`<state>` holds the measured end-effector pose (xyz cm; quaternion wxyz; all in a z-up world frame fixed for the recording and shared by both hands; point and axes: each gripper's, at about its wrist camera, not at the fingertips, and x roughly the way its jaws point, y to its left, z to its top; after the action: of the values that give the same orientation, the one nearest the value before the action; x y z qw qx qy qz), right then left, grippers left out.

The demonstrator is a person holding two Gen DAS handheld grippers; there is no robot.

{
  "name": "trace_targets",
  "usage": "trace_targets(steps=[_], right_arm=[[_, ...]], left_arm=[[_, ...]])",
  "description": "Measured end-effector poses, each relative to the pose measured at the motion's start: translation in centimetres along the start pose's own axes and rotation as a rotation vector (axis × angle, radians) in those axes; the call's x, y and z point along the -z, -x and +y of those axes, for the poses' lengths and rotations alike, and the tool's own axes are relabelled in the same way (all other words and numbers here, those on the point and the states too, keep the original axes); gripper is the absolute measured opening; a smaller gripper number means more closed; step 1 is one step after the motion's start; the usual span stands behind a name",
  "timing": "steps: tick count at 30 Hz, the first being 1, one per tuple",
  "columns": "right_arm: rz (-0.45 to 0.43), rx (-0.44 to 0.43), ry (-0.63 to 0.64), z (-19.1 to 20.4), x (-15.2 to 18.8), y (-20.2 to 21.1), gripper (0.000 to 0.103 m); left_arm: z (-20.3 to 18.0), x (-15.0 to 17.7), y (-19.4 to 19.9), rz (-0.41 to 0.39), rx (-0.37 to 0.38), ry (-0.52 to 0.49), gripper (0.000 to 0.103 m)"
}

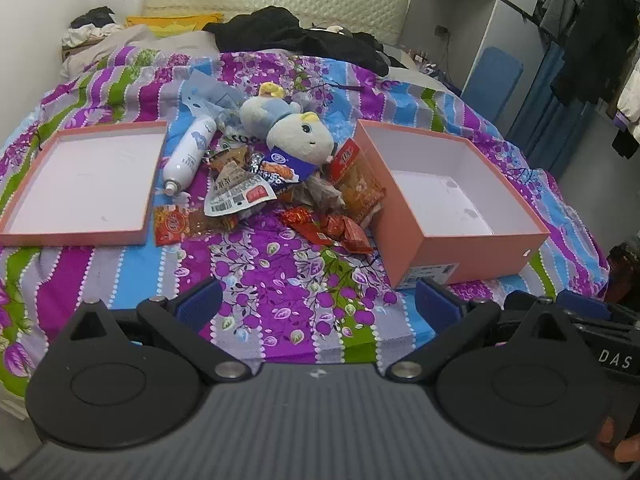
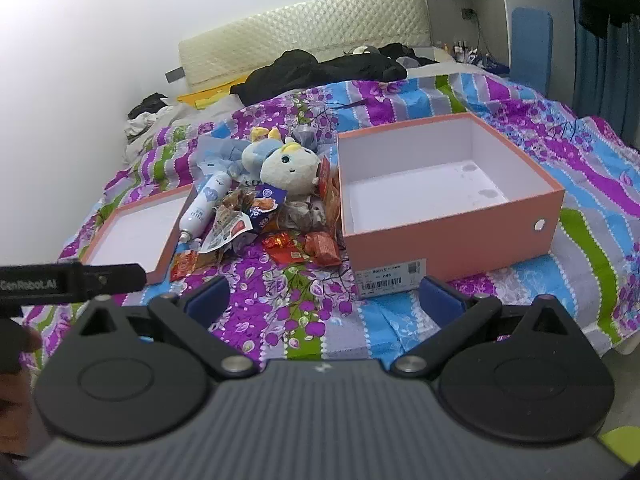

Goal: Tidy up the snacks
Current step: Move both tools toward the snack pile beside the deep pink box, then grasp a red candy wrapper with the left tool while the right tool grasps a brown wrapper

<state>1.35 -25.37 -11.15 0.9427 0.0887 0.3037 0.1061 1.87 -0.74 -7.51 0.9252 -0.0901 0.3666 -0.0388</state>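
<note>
A pile of snack packets (image 1: pixel 280 196) lies on the bedspread between a shallow pink box lid (image 1: pixel 84 184) on the left and a deep pink box (image 1: pixel 452 200) on the right. Both are empty. The pile (image 2: pixel 276 224), the lid (image 2: pixel 136 232) and the box (image 2: pixel 444 196) also show in the right wrist view. A plush toy (image 1: pixel 298 132) and a white spray bottle (image 1: pixel 188 152) lie on the pile. My left gripper (image 1: pixel 318 304) is open and empty, well short of the pile. My right gripper (image 2: pixel 324 300) is open and empty near the box's front corner.
The bed has a purple, blue and green striped bedspread (image 1: pixel 280 280). Black clothes (image 1: pixel 296 36) and a yellow pillow (image 1: pixel 172 24) lie by the padded headboard. Hanging clothes (image 1: pixel 592 32) and a blue panel (image 1: pixel 492 80) stand to the right of the bed.
</note>
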Motion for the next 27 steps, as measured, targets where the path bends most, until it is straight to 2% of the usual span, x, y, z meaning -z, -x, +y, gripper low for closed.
trace_targets(steps=[6, 9, 17, 22, 24, 25, 26, 27], right_arm=[[-0.004, -0.002, -0.013, -0.7, 0.4, 0.2, 0.099], [0.002, 0.006, -0.009, -0.8, 0.8, 0.0, 0.092], [-0.007, 0.037, 0.048, -0.6, 1.3, -1.5, 0.092], [0.011, 0.018, 0.097, 0.2, 1.2, -3.1, 0.092], [0.025, 0.006, 0.130, 0.6, 1.1, -3.8, 0.086], [0.044, 0.014, 0.152, 0.9, 1.0, -4.3, 0.075], [0.058, 0.018, 0.170, 1.1, 0.9, -4.9, 0.070], [0.067, 0.018, 0.185, 1.3, 0.8, -5.4, 0.070]], left_arm=[[0.0, 0.2, -1.8, 0.027, 0.026, 0.004, 0.103], [-0.3, 0.4, -2.3, 0.018, 0.028, -0.015, 0.103], [-0.4, 0.5, -4.0, 0.007, 0.054, -0.020, 0.103], [0.4, 0.3, -5.9, 0.011, 0.048, -0.039, 0.102], [0.7, 0.2, -7.0, 0.005, 0.048, -0.035, 0.102], [1.0, 0.2, -7.7, 0.006, 0.048, -0.029, 0.102], [1.2, 0.1, -8.3, 0.007, 0.050, -0.020, 0.102], [1.5, 0.1, -9.0, 0.006, 0.054, -0.009, 0.102]])
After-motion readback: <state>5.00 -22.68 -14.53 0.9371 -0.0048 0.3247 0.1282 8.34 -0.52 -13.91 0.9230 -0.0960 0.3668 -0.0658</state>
